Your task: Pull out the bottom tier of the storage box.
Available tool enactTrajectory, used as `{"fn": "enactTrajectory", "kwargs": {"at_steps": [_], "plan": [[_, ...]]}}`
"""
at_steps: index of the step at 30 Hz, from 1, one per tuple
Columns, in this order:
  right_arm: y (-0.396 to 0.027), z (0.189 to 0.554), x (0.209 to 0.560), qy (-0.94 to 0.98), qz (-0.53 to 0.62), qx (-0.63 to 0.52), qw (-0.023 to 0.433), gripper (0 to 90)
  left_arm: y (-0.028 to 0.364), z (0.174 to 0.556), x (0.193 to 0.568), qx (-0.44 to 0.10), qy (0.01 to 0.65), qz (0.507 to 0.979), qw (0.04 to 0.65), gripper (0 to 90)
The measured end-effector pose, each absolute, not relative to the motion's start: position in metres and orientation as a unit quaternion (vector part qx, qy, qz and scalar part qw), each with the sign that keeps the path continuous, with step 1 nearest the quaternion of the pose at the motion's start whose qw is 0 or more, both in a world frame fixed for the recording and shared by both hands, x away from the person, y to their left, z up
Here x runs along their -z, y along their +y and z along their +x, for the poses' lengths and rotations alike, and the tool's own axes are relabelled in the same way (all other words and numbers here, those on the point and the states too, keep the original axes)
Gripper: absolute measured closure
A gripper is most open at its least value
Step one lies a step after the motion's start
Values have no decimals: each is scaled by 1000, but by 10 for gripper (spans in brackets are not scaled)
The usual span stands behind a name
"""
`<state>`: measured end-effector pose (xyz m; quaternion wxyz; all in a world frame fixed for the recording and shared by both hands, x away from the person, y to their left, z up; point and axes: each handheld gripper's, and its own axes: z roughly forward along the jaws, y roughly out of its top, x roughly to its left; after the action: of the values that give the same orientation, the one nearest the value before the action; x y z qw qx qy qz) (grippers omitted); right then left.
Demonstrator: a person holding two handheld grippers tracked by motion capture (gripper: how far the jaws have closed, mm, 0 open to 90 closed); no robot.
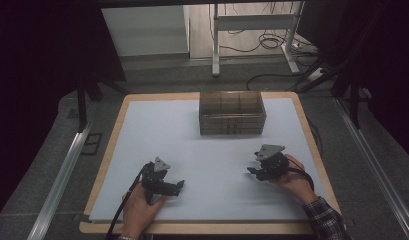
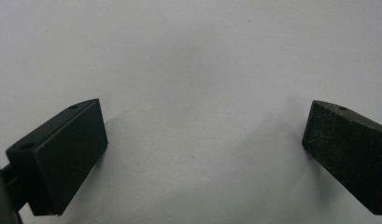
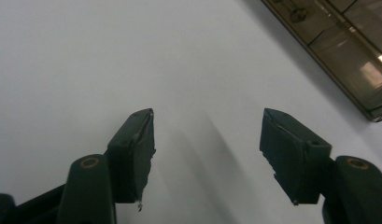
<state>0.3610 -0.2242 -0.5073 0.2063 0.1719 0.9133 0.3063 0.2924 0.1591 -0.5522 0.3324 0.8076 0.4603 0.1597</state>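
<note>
A smoky translucent compartment box (image 1: 232,112) stands at the back middle of the white mat (image 1: 202,150); its corner (image 3: 338,42) appears at the top right of the right gripper view. My left gripper (image 1: 179,186) rests low on the mat at the front left, held by a hand, and it is open (image 2: 205,140) with only bare mat between its fingers (image 2: 62,154). My right gripper (image 1: 252,171) sits at the front right, held by the other hand, pointing left. It too is open (image 3: 207,140) with nothing between its jaws.
The mat lies on a wooden table (image 1: 117,125) whose edge shows all round. Beyond the table are a white desk frame (image 1: 252,22) and cables (image 1: 272,42) on the floor. Metal rails (image 1: 62,175) run along both sides.
</note>
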Motion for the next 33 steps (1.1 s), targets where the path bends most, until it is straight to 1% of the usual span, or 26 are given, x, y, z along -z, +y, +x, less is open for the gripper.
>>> {"fn": "enactTrajectory", "kwargs": {"at_steps": [5, 8, 18, 21, 28, 33], "plan": [[-221, 362, 507, 910, 162, -310, 223, 415, 159, 292, 552, -160, 460, 808, 332, 0], [-218, 364, 507, 908, 152, -306, 244, 432, 159, 292, 552, -160, 460, 808, 332, 0], [-209, 372, 509, 907, 148, -291, 265, 433, 159, 292, 552, -160, 460, 808, 332, 0], [-205, 378, 510, 907, 144, -286, 274, 411, 159, 292, 552, -160, 460, 807, 332, 0], [-201, 384, 510, 902, 141, -287, 289, 410, 159, 292, 552, -159, 461, 807, 333, 0], [-196, 388, 512, 905, 121, -273, 302, 467, 159, 292, 552, -159, 460, 808, 333, 0]]}}
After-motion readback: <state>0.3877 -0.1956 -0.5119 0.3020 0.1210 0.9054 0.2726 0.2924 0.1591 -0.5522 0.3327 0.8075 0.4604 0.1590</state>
